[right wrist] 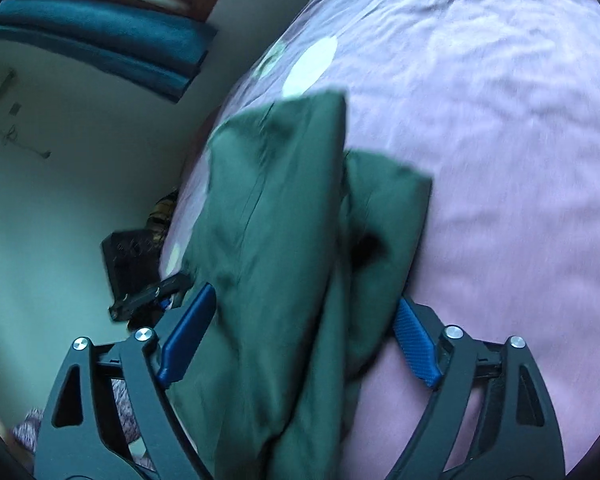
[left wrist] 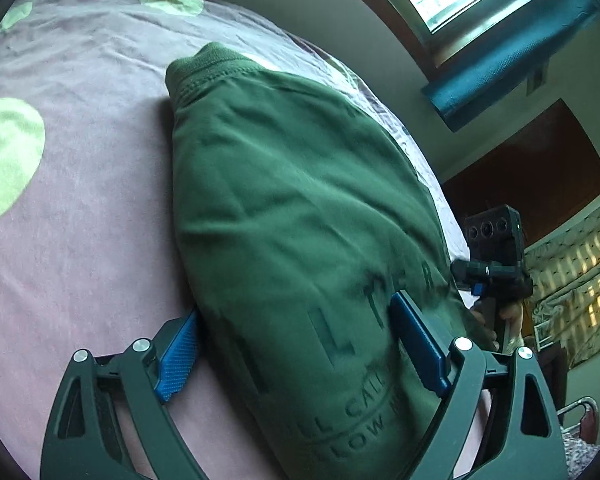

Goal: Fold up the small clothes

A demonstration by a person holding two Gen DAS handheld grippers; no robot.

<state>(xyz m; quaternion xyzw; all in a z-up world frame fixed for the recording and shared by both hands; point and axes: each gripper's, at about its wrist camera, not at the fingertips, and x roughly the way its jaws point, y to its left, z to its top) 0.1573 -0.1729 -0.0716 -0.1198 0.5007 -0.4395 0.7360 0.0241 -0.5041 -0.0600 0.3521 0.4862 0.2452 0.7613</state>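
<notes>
A dark green garment with faint printed letters lies folded lengthwise on the mauve bedsheet. Its ribbed hem points away from me. My left gripper stands wide open around the near end. One blue pad is at the cloth's left edge and the other rests over the lettering. In the right wrist view the same green garment lies in two overlapping folds, blurred. My right gripper is also open, a blue pad on either side of the cloth. The right gripper's camera housing shows beyond the garment's right edge.
The sheet has pale green dots and wrinkles. The bed's edge drops off beside a plain wall. A window with a teal blind is high on the wall. A brown door and a patterned curtain stand at the right.
</notes>
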